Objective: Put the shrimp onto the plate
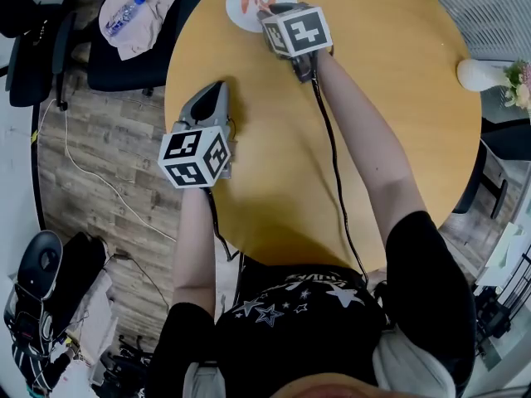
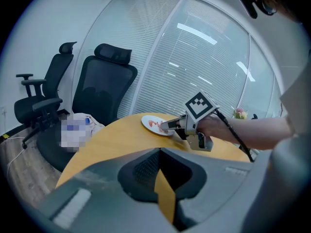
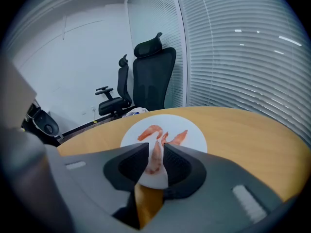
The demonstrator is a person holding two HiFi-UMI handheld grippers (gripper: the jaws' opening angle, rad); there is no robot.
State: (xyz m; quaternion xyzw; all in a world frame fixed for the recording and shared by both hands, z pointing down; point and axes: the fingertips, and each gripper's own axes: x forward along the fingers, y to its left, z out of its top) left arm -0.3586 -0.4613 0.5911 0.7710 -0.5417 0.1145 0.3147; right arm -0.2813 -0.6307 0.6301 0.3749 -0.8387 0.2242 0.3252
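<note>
Two chairs (image 3: 153, 76) stand beyond my round table (image 1: 398, 98). My right gripper (image 3: 156, 147) gapes around a shrimp (image 3: 155, 162) lying on the plate (image 3: 194, 136). My left gripper (image 2: 159, 152) is pinched together, empty.

- no word, number or brand can be read anywhere from where i stand.
- the left cube (image 1: 195, 157) and the right cube (image 1: 296, 31) carry only black-and-white square patterns, no letters.
- the black shirt (image 1: 319, 309) has white stars and what may be a line of lettering above them, too small to read.
- the bottle (image 1: 124, 15) on the chair (image 1: 116, 75) has a blue label, illegible.
</note>
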